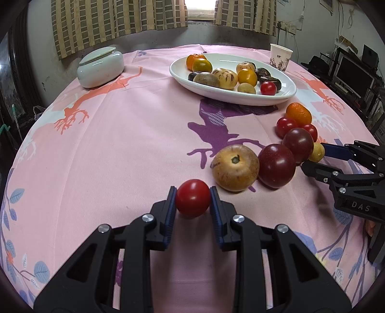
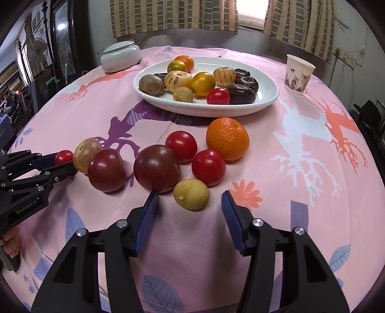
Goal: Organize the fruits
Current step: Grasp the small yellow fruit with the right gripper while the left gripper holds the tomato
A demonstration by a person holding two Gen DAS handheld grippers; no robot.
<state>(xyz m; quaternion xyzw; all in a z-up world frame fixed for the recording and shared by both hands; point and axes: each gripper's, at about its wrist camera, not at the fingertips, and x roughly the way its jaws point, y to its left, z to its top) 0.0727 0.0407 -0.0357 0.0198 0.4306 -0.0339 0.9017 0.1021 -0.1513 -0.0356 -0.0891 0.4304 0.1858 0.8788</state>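
Fruits (image 2: 156,168) on pink tablecloth (image 2: 276,204)

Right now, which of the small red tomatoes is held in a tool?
The small round red tomato clamped between the left tool's blue pads. The other red tomatoes lie free: two beside the orange mandarin, one in the white plate.

A pale lidded ceramic jar (image 1: 100,67) sits at the far left of the counter; a patterned paper cup (image 2: 298,74) stands far right; checked curtains (image 1: 115,21) hang behind; pink deer-print tablecloth (image 1: 120,134) throughout.
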